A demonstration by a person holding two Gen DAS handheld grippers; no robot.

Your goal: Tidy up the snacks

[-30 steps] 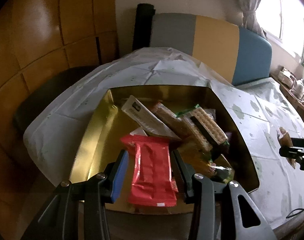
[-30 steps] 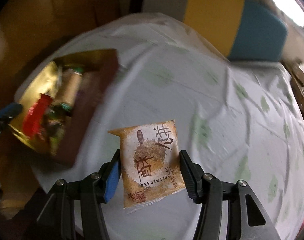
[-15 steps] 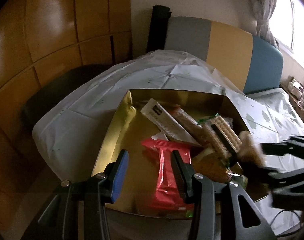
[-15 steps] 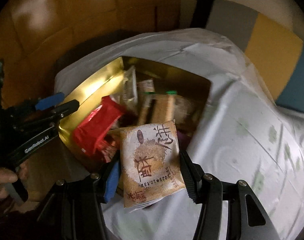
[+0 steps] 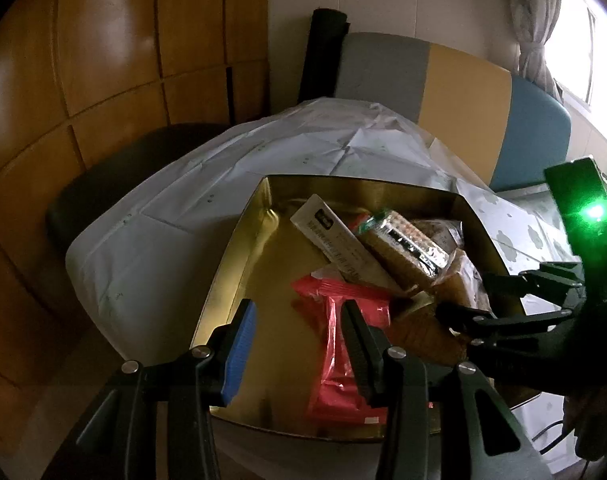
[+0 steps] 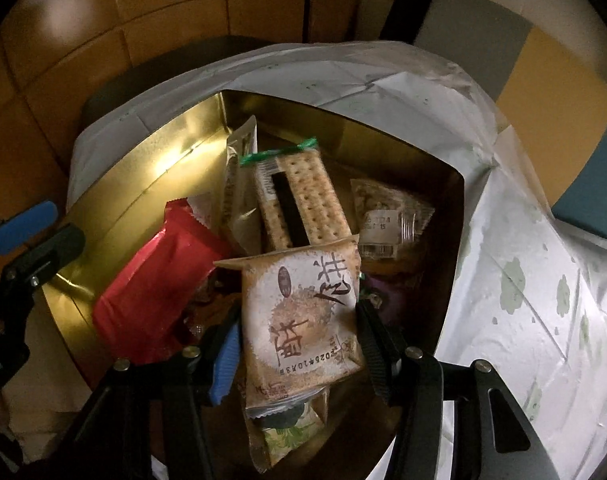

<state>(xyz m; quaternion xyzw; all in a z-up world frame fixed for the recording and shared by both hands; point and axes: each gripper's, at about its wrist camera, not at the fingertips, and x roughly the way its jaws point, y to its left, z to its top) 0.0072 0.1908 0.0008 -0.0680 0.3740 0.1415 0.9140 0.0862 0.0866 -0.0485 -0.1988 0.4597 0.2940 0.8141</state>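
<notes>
Right hand-held gripper (image 6: 299, 344) pinching a tan snack packet (image 6: 303, 320) over the gold box (image 6: 143, 168) full of snacks; left hand-held gripper (image 5: 299, 332) spread, holding nothing, above the red packet (image 5: 343, 344) at box's near edge

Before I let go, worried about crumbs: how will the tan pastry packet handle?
The tan pastry packet probably stays light and fairly stiff in the right claw. Its pillow wrapper looks slippery, and the pastry likely crumbles if squeezed.
</notes>
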